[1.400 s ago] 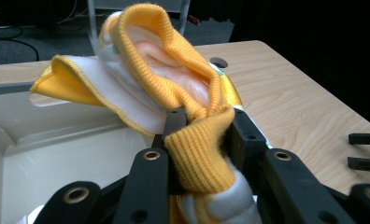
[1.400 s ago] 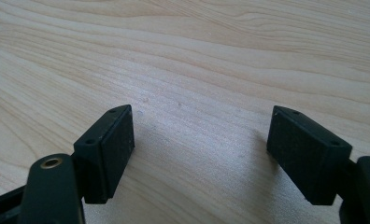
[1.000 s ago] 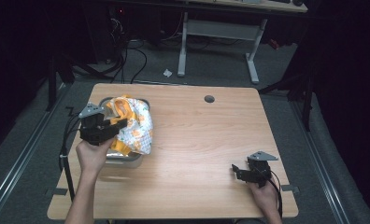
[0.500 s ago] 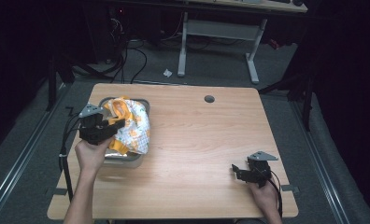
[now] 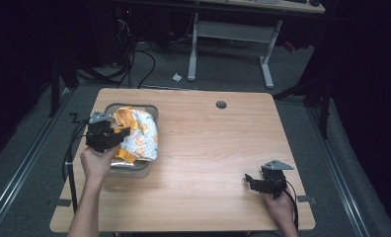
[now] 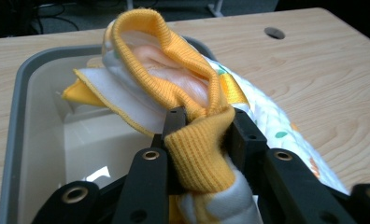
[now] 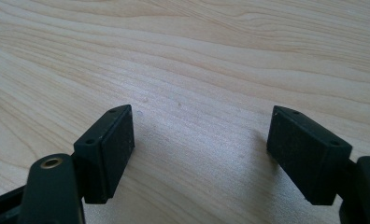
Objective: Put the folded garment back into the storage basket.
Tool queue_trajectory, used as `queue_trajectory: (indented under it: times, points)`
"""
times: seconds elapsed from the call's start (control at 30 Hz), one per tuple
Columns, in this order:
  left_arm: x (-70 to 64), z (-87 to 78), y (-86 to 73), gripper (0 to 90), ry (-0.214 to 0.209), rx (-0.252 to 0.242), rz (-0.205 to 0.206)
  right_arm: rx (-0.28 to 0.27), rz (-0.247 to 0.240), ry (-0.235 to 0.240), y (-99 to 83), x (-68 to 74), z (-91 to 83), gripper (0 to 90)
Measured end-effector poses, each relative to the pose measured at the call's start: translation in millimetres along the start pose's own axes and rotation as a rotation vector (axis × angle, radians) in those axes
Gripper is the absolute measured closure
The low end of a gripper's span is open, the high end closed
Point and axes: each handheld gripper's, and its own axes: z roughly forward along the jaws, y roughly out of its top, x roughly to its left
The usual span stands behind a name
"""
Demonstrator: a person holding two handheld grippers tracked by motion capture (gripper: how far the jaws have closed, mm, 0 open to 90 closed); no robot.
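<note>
Here, one garment (image 6: 192,88), white with small orange and green prints and a ribbed yellow trim, hangs partly inside one grey bin (image 5: 112,109) and partly over the bin's right rim onto the wooden table (image 5: 213,148). No brand, label or writing can be read on the cloth, the bin or the grippers. The left gripper (image 6: 202,135) has its two black jaws pinched on a bunched fold of the yellow ribbed trim, just above the bin's near edge; in the high view it sits at the bin's left side, with a hand behind it. In the left gripper view the bin's pale floor shows bare to the left of the cloth. One round hole (image 5: 221,104) marks the table, well to the right of the bin and toward the far edge. The right gripper (image 7: 199,154) rests far from the bin, near the table's front right corner, its two jaws spread wide with nothing but bare wood between them.
</note>
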Motion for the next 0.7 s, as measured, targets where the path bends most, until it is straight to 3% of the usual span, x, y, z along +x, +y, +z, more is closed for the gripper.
queue_trajectory:
  times: [0.33,0.7]
  points:
    - [9.0,14.6,-7.3,69.9,0.041,0.065,-0.003,0.000,0.000,0.000,0.0,0.0,0.1,23.5]
    - [10.0,28.4,-10.4,73.2,0.097,0.122,0.040,0.000,0.000,0.000,0.0,0.0,0.1,23.5]
